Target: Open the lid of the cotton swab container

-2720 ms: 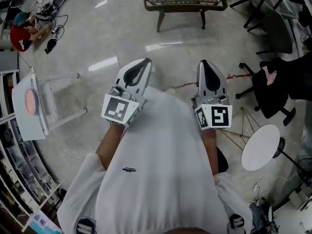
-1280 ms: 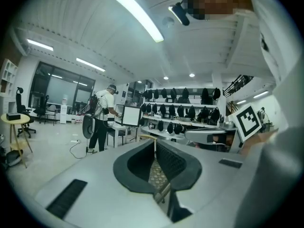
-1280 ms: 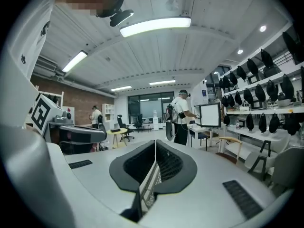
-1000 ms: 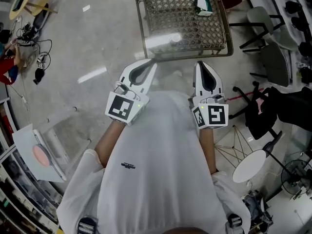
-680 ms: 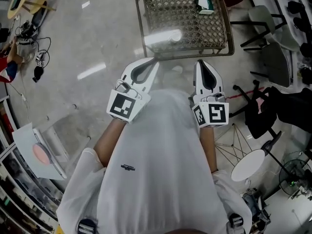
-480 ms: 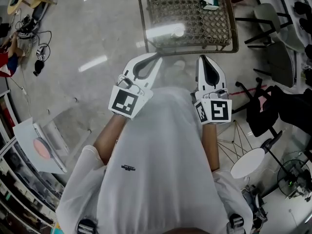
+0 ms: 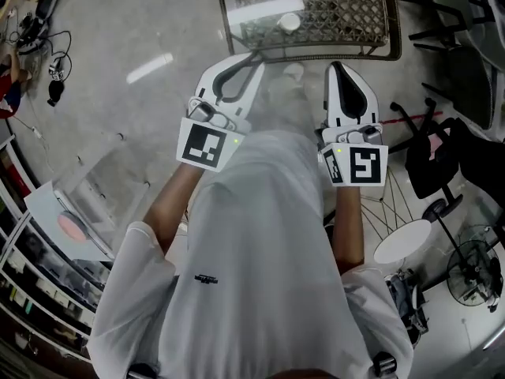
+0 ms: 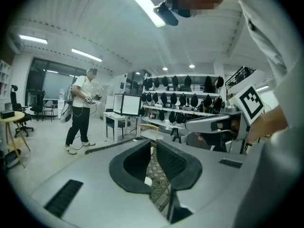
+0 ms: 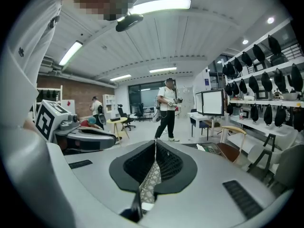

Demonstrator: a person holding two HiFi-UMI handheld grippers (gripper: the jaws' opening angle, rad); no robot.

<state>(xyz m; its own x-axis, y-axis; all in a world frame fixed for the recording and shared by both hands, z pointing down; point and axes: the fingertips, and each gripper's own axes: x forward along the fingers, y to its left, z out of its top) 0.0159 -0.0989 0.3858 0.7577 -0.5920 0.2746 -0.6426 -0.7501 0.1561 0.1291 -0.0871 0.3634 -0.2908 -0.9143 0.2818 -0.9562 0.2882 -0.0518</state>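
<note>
The cotton swab container (image 7: pixel 289 22) shows as a small white round thing standing on the woven top of a dark-framed table (image 7: pixel 347 18), near that table's front edge, and it is too small in the head view to tell how its lid sits. Both grippers are well short of it, held out in front of the person's white shirt (image 7: pixel 268 275) and above the pale floor. The left gripper (image 7: pixel 254 56) points up and to the right toward the table's front rim, and its own view shows its jaws closed together with nothing between them; only a sliver of the woven top shows through the slit. The right gripper (image 7: pixel 338 66) points straight ahead just beside it, and its jaws are likewise pressed together and empty. Each carries its marker cube close to the wrist, the left cube (image 7: pixel 207 144) and the right cube (image 7: pixel 359 165). Farther out, a black office chair (image 7: pixel 442 152) and a small white round table (image 7: pixel 410 242) stand to the person's right, and cables (image 7: pixel 35 30) lie on the floor at far left. In the left gripper view another person (image 8: pixel 80 110) stands across the room.
</note>
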